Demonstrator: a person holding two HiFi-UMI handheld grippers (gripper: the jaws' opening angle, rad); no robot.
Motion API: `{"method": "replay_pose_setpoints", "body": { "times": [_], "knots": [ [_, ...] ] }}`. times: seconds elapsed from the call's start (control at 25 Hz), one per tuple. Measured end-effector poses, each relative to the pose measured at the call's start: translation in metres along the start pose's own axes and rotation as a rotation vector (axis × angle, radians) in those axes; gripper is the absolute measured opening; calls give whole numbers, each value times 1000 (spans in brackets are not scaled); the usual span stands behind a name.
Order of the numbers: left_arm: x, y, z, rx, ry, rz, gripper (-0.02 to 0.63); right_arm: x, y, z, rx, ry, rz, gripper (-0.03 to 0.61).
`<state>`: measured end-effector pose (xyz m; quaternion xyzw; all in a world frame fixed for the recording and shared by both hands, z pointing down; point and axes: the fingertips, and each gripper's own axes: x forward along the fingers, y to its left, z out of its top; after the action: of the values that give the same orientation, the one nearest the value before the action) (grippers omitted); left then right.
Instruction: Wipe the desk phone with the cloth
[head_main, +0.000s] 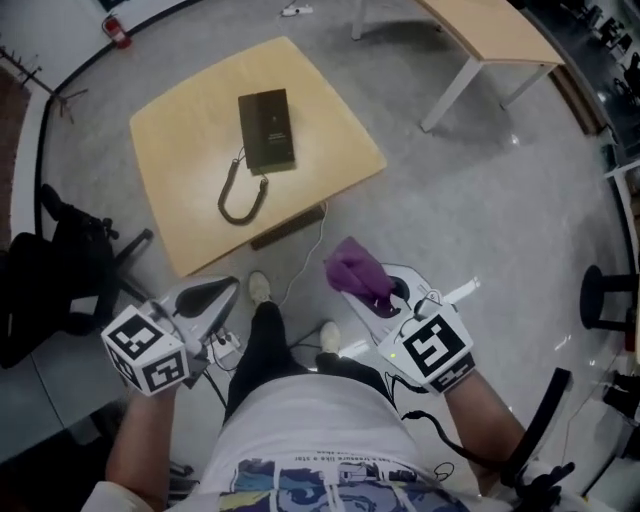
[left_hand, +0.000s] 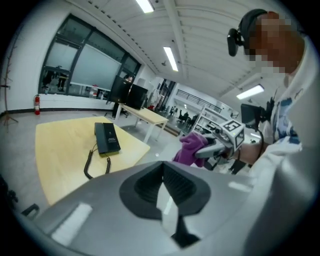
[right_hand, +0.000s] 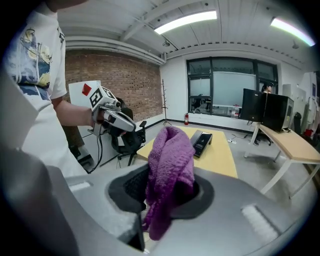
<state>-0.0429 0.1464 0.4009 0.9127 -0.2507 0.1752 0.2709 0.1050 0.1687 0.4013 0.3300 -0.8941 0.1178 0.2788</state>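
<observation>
The black desk phone (head_main: 266, 130) lies on a small light-wood table (head_main: 180, 130), its coiled cord (head_main: 243, 195) trailing toward the near edge. Both grippers are held close to the person's body, well short of the table. My right gripper (head_main: 368, 290) is shut on a purple cloth (head_main: 356, 270), which bunches up above its jaws (right_hand: 170, 165). My left gripper (head_main: 222, 292) is shut with nothing in it; its jaws meet (left_hand: 164, 187). The phone also shows in the left gripper view (left_hand: 106, 137) and the right gripper view (right_hand: 202, 141).
A second wooden table (head_main: 490, 30) stands at the back right. A black office chair (head_main: 60, 270) is at the left, near my left gripper. A white cable (head_main: 300, 270) runs over the grey floor by the person's shoes (head_main: 259, 288).
</observation>
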Motion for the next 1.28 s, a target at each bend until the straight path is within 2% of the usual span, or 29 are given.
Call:
{"method": "replay_pose_setpoints", "body": {
  "times": [0.16,0.28,0.48,0.64,0.84,0.96,1.28],
  "knots": [
    [-22,-27,-28,-20,19,62,5,-20,18,-14,-17,-9,25,98],
    [-35,-40,-43,-29,22,76,5,-26,32,-21,-15,-14,31,98],
    [-49,-57,-55,4,25,26,5,-25,63,-14,-15,-20,22,98],
    [-63,-49,-51,52,-2,-8,5,-16,83,4,-28,-14,-20,98],
    [-81,-36,-62,59,-7,-57,5,-2,121,19,-16,-8,-38,98],
    [-87,-39,-69,36,-14,-74,5,3,138,22,-23,-8,-23,98],
    [-82,-84,-75,65,-60,-36,5,-24,154,10,-57,-44,21,98]
  ]
}}
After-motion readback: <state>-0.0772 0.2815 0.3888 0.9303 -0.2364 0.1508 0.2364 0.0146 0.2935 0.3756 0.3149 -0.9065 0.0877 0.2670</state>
